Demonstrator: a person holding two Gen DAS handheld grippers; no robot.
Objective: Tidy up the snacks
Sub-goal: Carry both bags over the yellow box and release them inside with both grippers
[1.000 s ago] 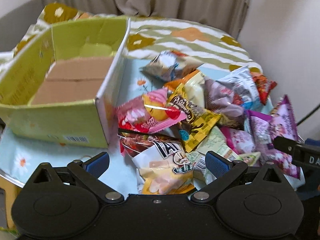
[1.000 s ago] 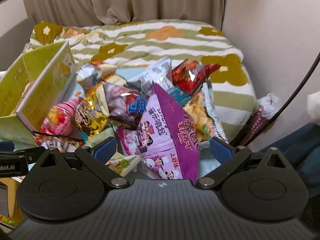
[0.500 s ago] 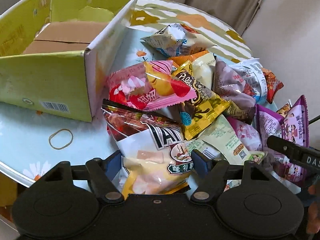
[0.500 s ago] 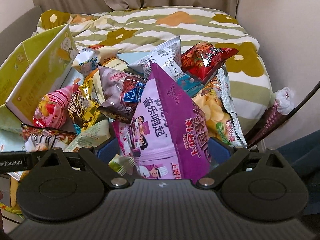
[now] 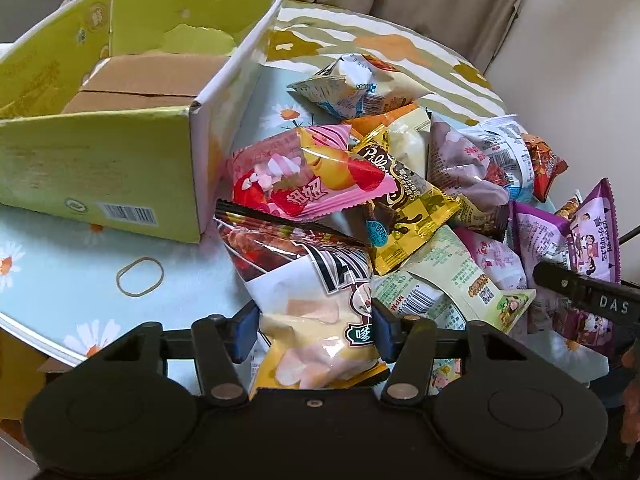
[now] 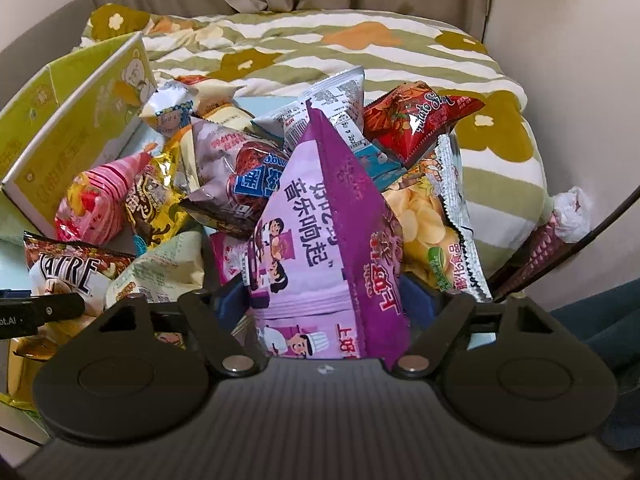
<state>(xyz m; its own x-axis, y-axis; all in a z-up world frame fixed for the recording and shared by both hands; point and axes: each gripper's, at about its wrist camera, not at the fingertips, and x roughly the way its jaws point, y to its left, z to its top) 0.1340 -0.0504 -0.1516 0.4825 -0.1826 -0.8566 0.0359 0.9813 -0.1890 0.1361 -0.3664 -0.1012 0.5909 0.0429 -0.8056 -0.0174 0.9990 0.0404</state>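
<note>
A pile of several snack bags lies on a round table with a daisy cloth (image 5: 60, 248). My left gripper (image 5: 314, 330) is shut on a white and brown chip bag (image 5: 316, 292) at the pile's near edge; that bag also shows in the right wrist view (image 6: 68, 272). My right gripper (image 6: 328, 304) is shut on a purple snack bag (image 6: 324, 232) that stands upright between the fingers. An open green cardboard box (image 5: 100, 140) stands left of the pile, with only its brown flaps inside. A pink bag (image 5: 308, 176) and a yellow bag (image 5: 404, 208) lie just beyond the chip bag.
A rubber band (image 5: 140, 276) lies on the cloth near the box. A bed with a striped flower quilt (image 6: 360, 52) is behind the table. A wall (image 6: 580, 40) is at the right. A red bag (image 6: 420, 120) lies at the pile's far side.
Both grippers moved forward into the pile and closed: the left onto the white and brown chip bag, the right onto the purple bag.
</note>
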